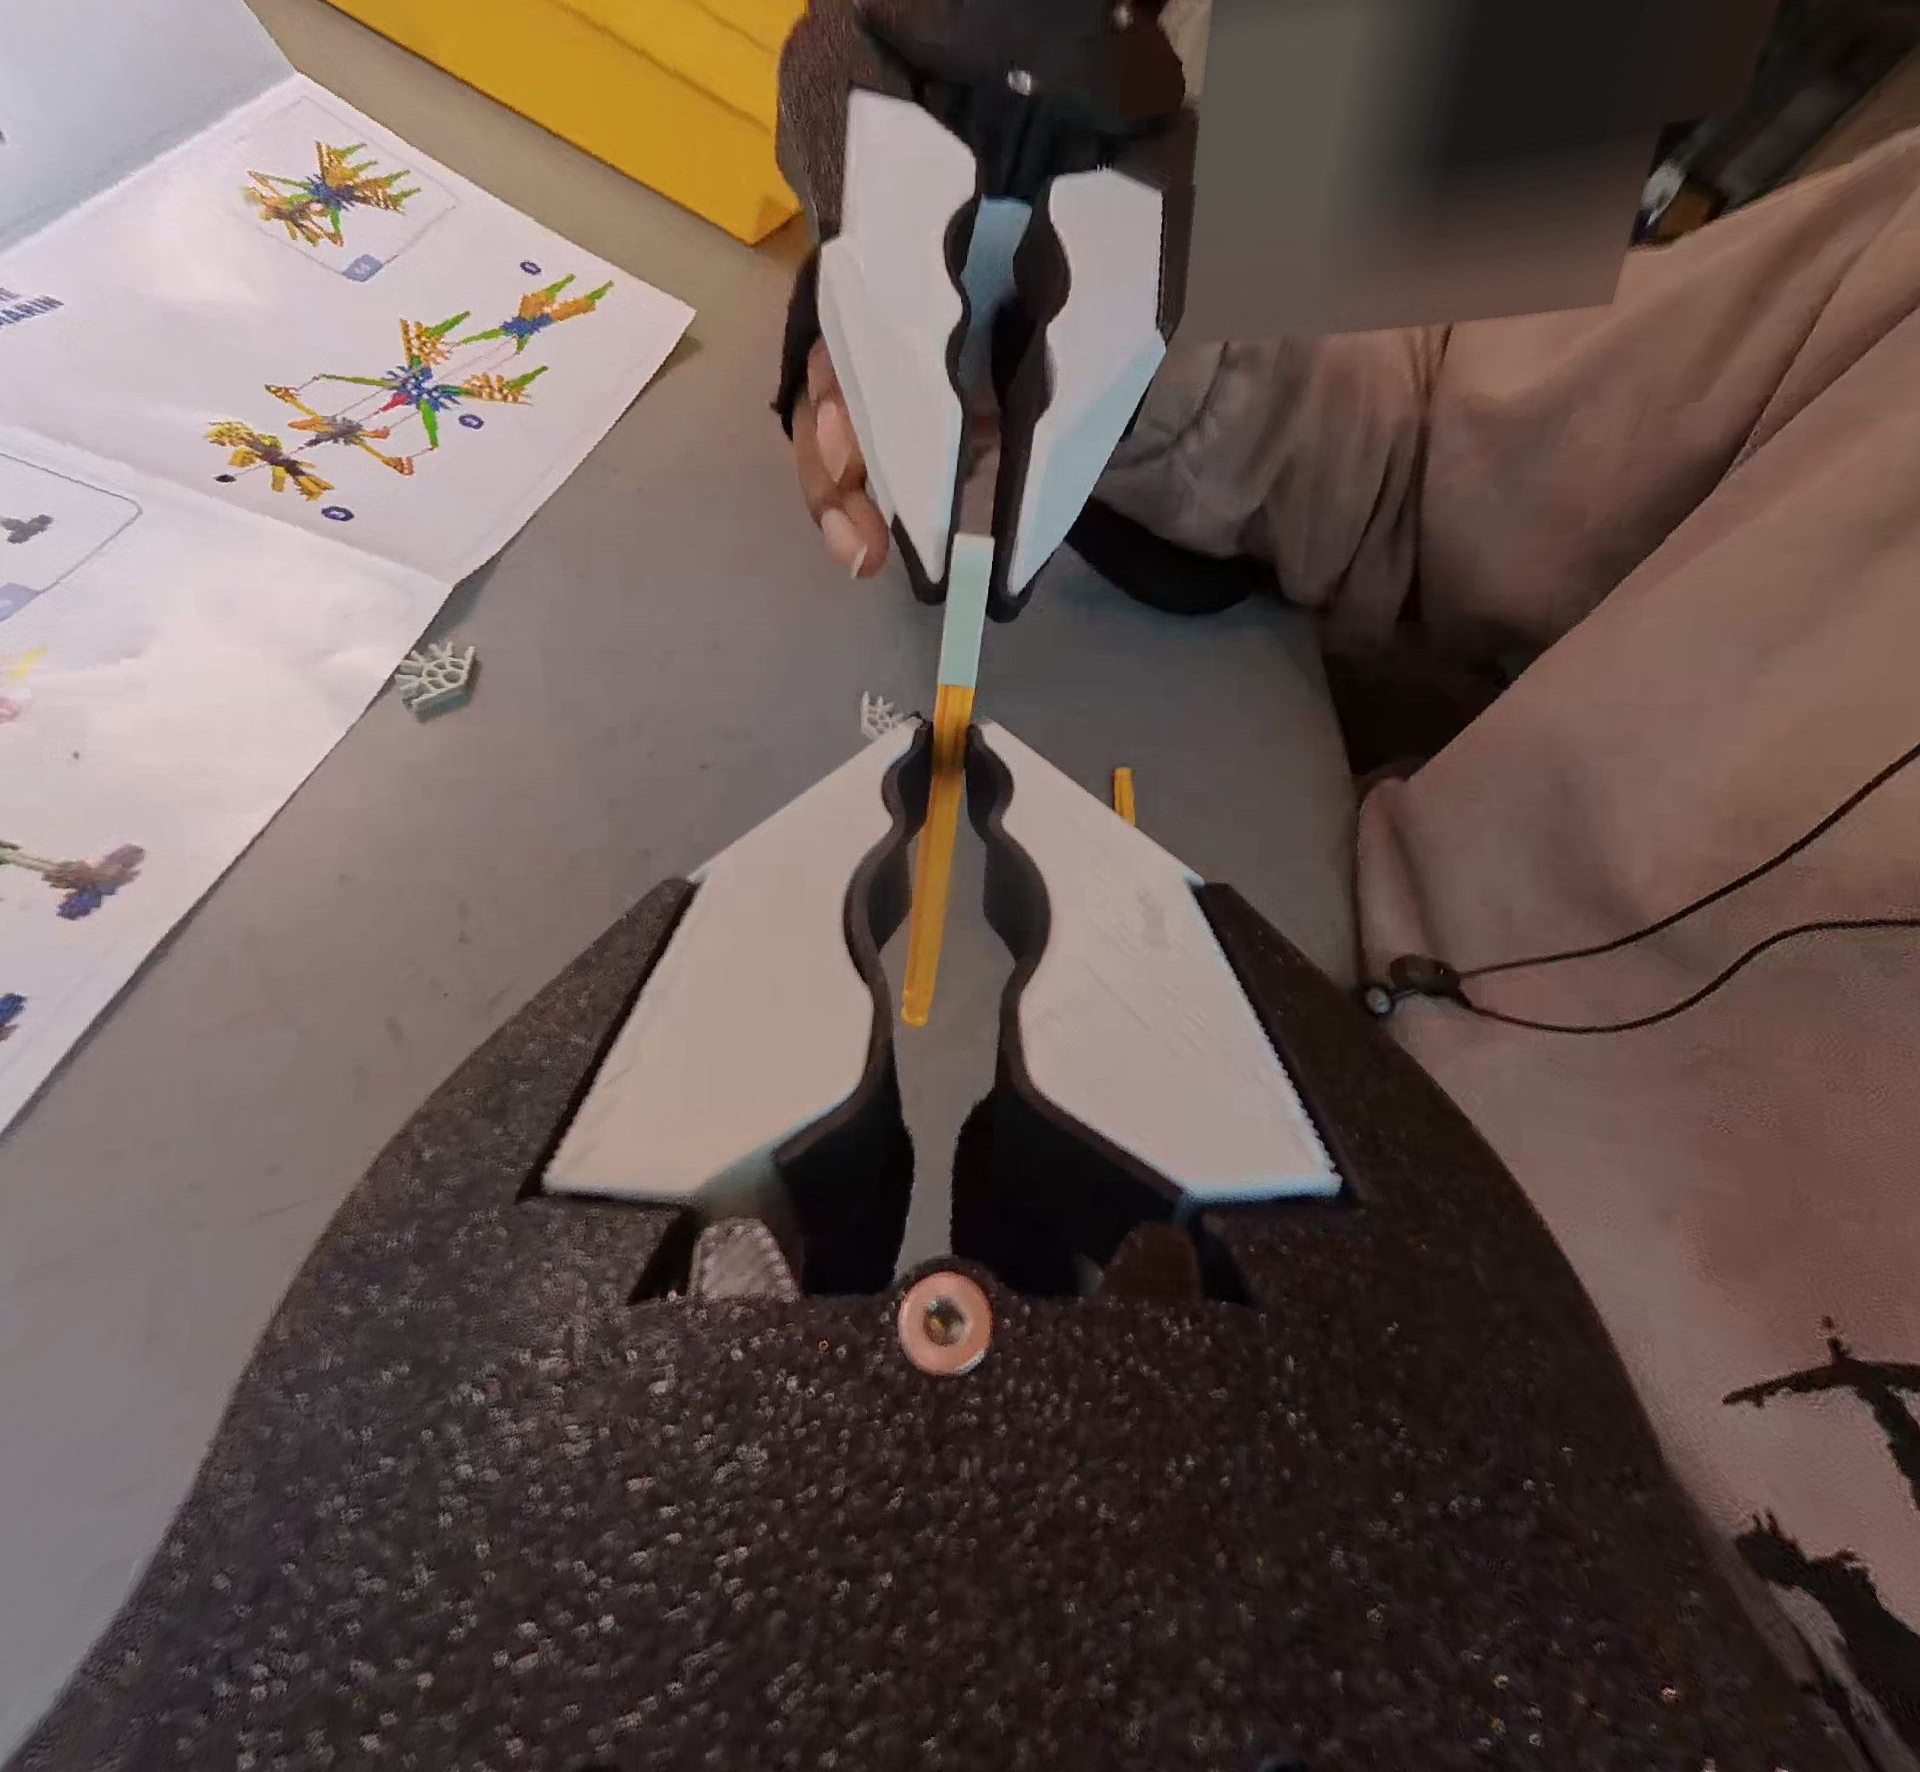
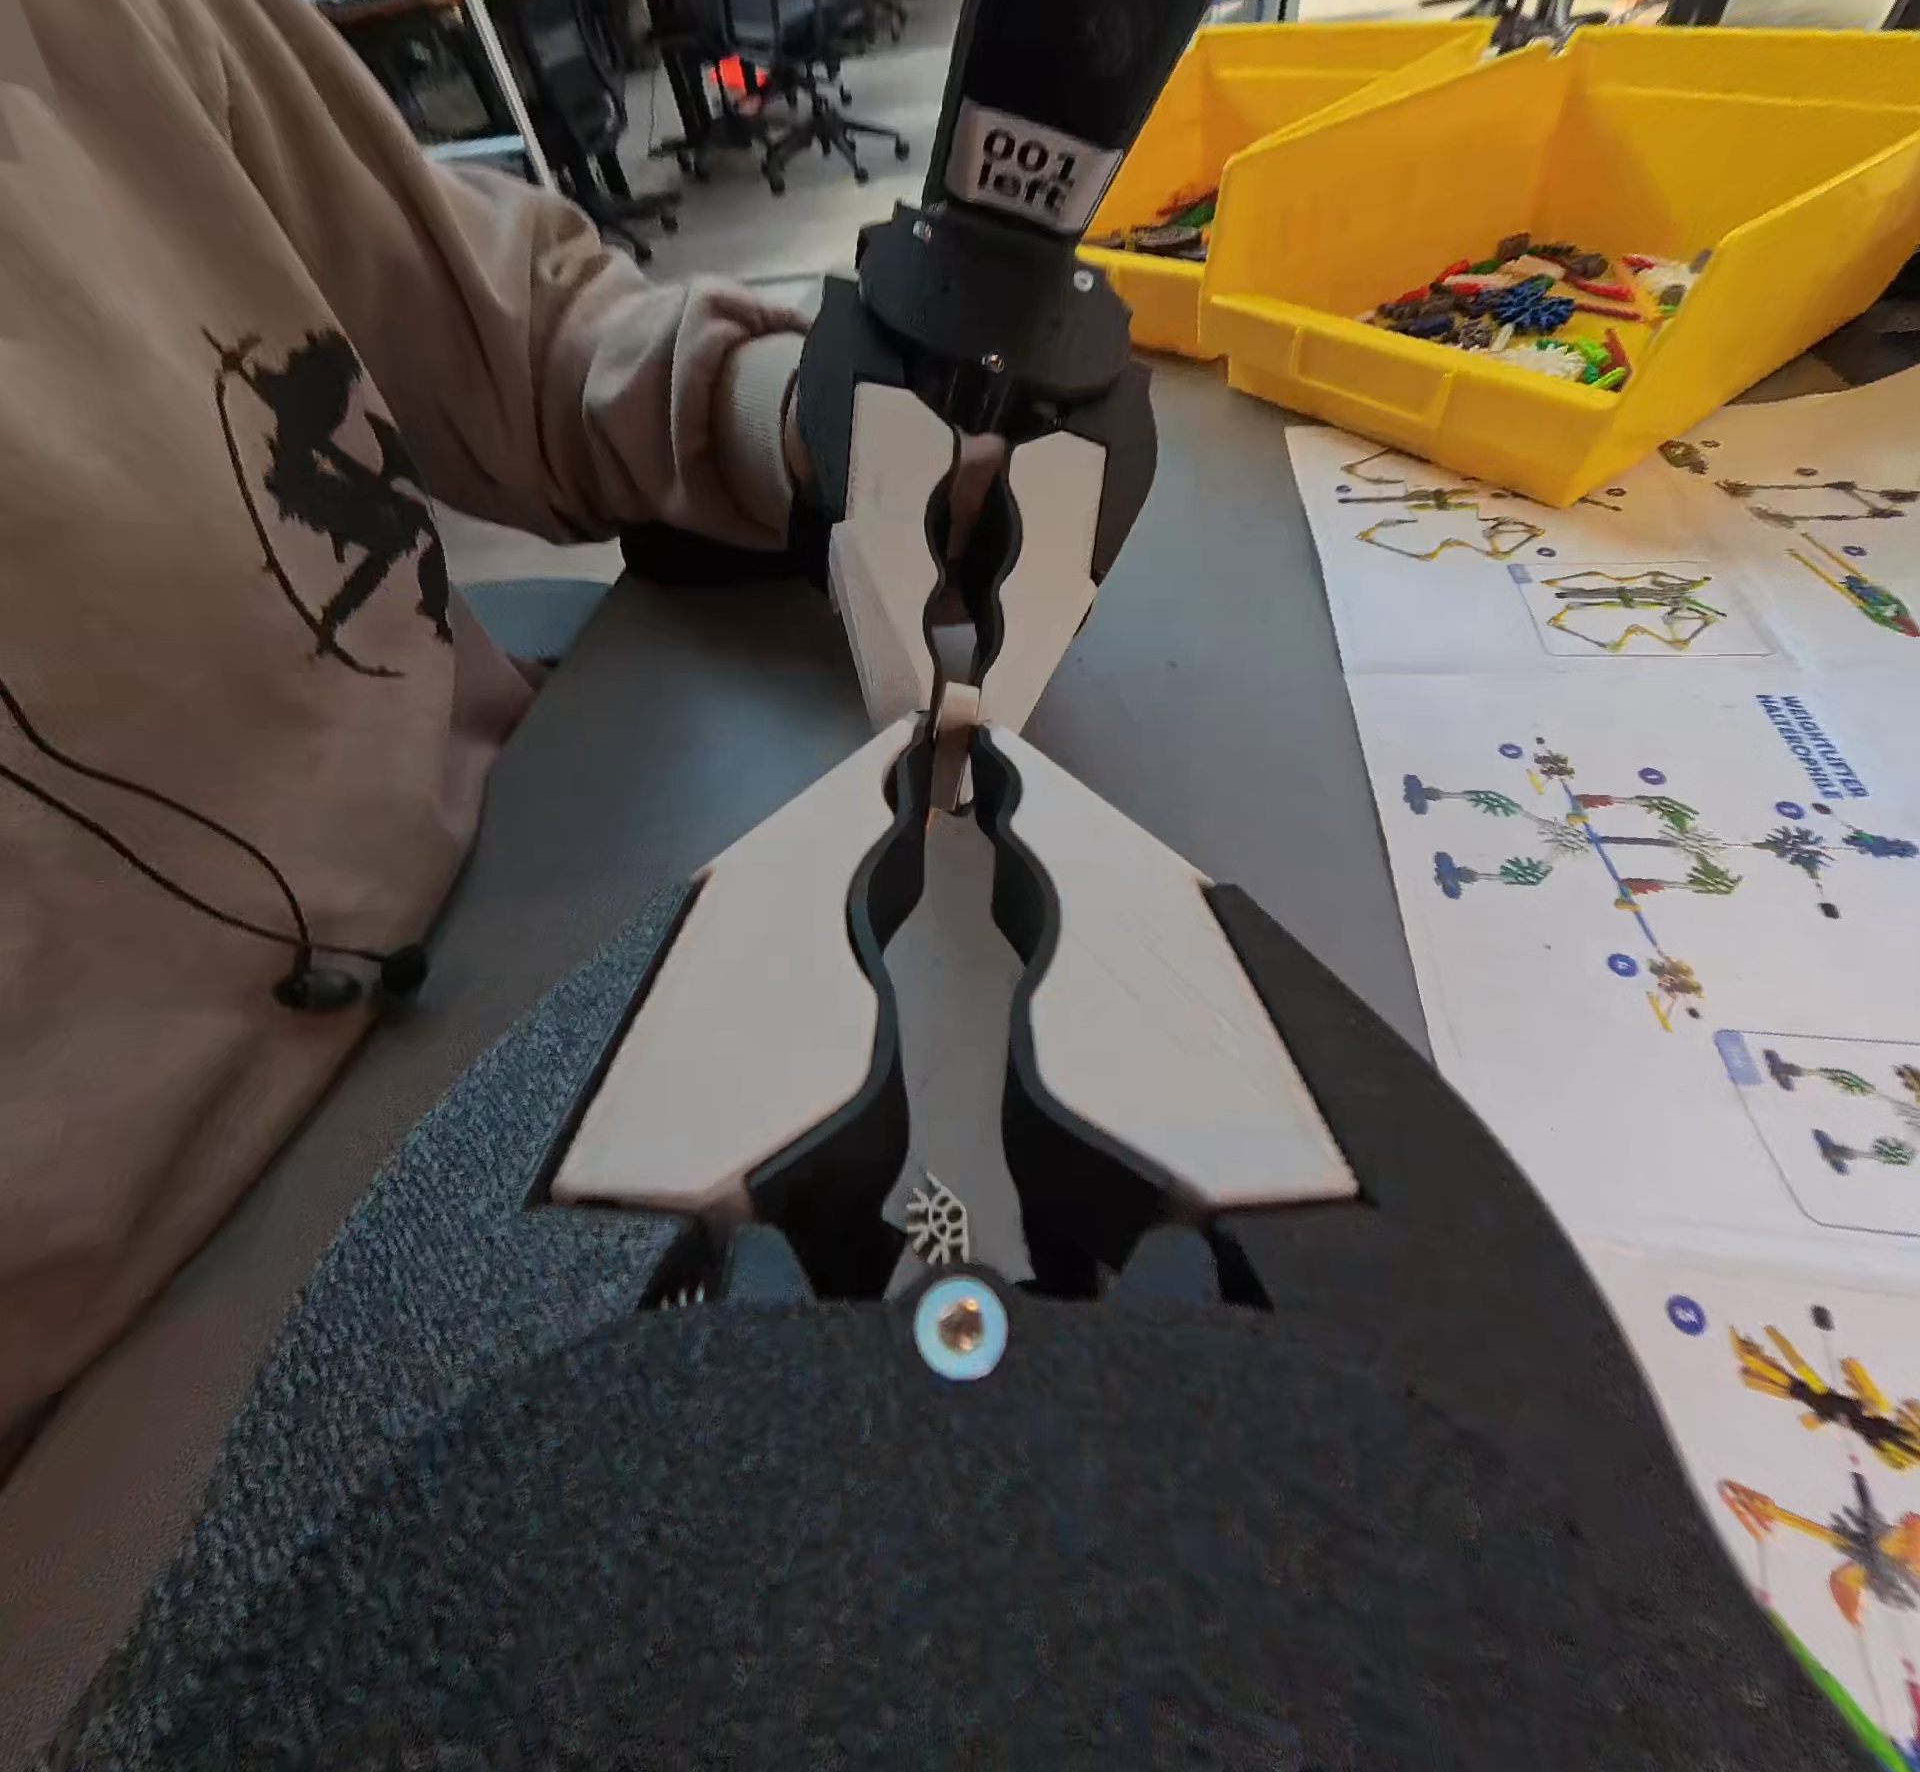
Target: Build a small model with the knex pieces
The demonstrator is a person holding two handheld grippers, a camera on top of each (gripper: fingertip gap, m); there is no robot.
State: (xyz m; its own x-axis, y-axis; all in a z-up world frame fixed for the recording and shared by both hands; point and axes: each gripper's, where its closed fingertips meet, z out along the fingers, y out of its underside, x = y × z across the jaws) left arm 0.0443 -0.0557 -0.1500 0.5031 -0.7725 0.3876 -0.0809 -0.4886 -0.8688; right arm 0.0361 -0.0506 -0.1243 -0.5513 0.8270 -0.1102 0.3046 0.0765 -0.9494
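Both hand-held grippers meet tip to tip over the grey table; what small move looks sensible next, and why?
Probably press them straight together: the left hand-held gripper clamps a thin yellow plastic rod, the right hand-held gripper a pale blue plastic rod, and their ends already line up.

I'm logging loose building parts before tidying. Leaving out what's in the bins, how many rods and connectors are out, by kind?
Yellow rods: 2, the held yellow rod in the left gripper and the loose yellow rod on the table
Pale rods: 1, the pale rod in the right gripper
Connectors: 2, the grey connector and the white connector
Total: 5
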